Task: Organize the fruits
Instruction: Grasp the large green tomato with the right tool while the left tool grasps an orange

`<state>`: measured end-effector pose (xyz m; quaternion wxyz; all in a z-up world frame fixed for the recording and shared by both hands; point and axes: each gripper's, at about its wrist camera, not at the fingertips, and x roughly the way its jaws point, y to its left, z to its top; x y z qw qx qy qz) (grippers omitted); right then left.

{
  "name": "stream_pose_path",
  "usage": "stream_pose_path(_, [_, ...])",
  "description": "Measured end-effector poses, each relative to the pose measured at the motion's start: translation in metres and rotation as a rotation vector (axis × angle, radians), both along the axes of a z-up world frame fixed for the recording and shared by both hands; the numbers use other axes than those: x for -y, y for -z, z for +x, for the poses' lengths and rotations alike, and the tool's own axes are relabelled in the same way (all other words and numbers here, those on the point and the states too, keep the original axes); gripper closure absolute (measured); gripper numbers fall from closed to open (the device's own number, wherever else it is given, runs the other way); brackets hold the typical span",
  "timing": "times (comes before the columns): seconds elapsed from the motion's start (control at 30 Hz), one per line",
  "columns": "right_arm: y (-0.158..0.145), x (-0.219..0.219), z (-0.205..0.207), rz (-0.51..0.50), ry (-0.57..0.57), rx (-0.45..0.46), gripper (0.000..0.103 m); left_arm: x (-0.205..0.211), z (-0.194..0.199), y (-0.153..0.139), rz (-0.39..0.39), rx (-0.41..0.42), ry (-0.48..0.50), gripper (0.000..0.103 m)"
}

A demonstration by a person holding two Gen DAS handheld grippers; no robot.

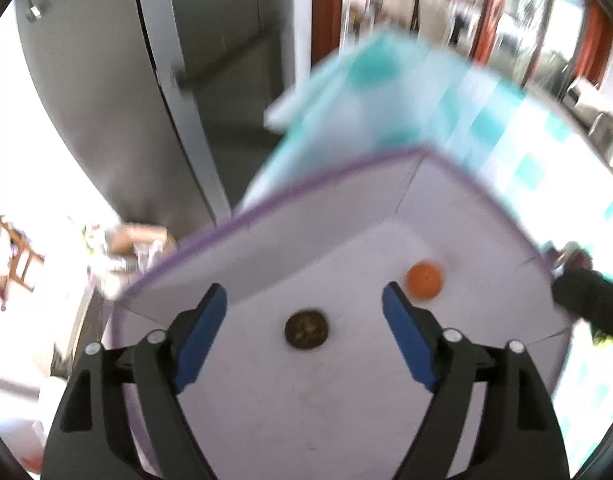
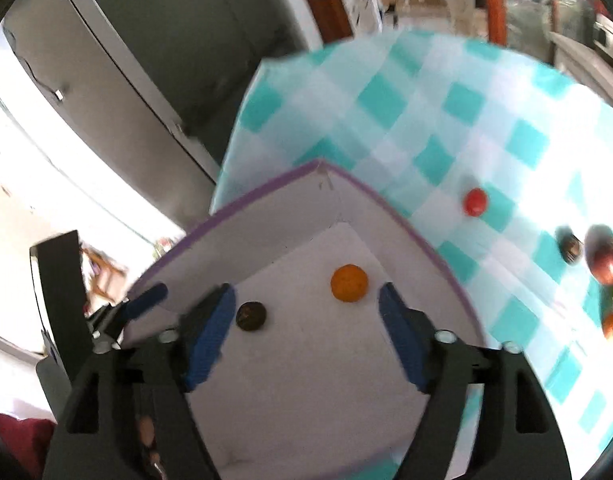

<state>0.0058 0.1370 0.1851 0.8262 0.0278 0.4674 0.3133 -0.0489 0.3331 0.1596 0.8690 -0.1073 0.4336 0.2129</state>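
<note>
A white box with a purple rim stands on a table with a teal checked cloth. Inside it lie a small orange fruit and a dark brown round fruit. My left gripper is open and empty above the box floor, over the dark fruit. My right gripper is open and empty over the box, between the two fruits. On the cloth to the right lie a red fruit, a dark fruit and a pile of red and green fruits.
A grey refrigerator stands behind the table on the left. The other gripper shows at the right edge of the left wrist view and at the left of the right wrist view. Kitchen counters lie at the far right.
</note>
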Motion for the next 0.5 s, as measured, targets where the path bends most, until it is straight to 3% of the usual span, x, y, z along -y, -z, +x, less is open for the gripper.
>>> stream_pose_path(0.07, [0.000, 0.037, -0.012, 0.047, 0.048, -0.018, 0.026, 0.025, -0.009, -0.030, 0.043, 0.107, 0.016, 0.004])
stream_pose_path(0.2, [0.018, 0.105, -0.035, 0.034, 0.166, -0.035, 0.026, 0.082, -0.033, -0.057, 0.067, 0.233, 0.118, 0.001])
stream_pose_path(0.33, [0.036, 0.186, -0.067, -0.017, 0.345, -0.024, 0.022, 0.149, -0.038, -0.061, 0.054, 0.230, 0.252, 0.001])
stream_pose_path(0.5, [0.075, 0.272, -0.082, -0.052, 0.570, -0.076, 0.021, 0.244, -0.040, -0.047, 0.058, 0.142, 0.553, 0.001])
